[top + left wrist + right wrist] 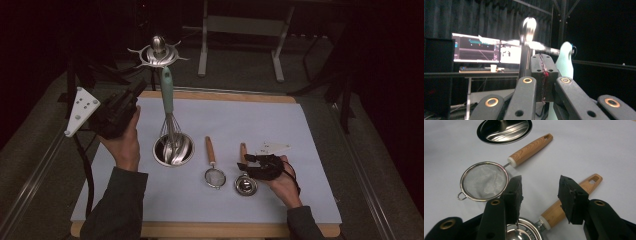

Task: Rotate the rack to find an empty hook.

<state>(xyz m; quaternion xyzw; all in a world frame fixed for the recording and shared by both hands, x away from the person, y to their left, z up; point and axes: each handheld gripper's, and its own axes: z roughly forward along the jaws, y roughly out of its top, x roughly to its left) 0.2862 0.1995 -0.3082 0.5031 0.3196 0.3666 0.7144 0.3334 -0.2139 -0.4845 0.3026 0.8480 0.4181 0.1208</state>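
A steel utensil stand [159, 54] rises from a round base [186, 152], and a whisk with a teal handle [166, 89] hangs along its pole. On the mat lie a mesh strainer [215, 177] and a small steel scoop [246, 184], both with wooden handles. My right gripper [244, 164] is open and low, its jaws on either side of the scoop's wooden handle [552, 213] without touching it. My left gripper [137, 92] is raised left of the stand and shut on nothing; its pads [542, 67] point at the stand's top knob [528, 26] and the teal handle [565, 60].
A pale blue mat [280, 125] covers the wooden table [220, 95]. The strainer [484, 181] lies just left of my right gripper [541, 186], and the stand's base [504, 129] lies beyond it. Monitors [476, 48] and dark frames stand beyond the table.
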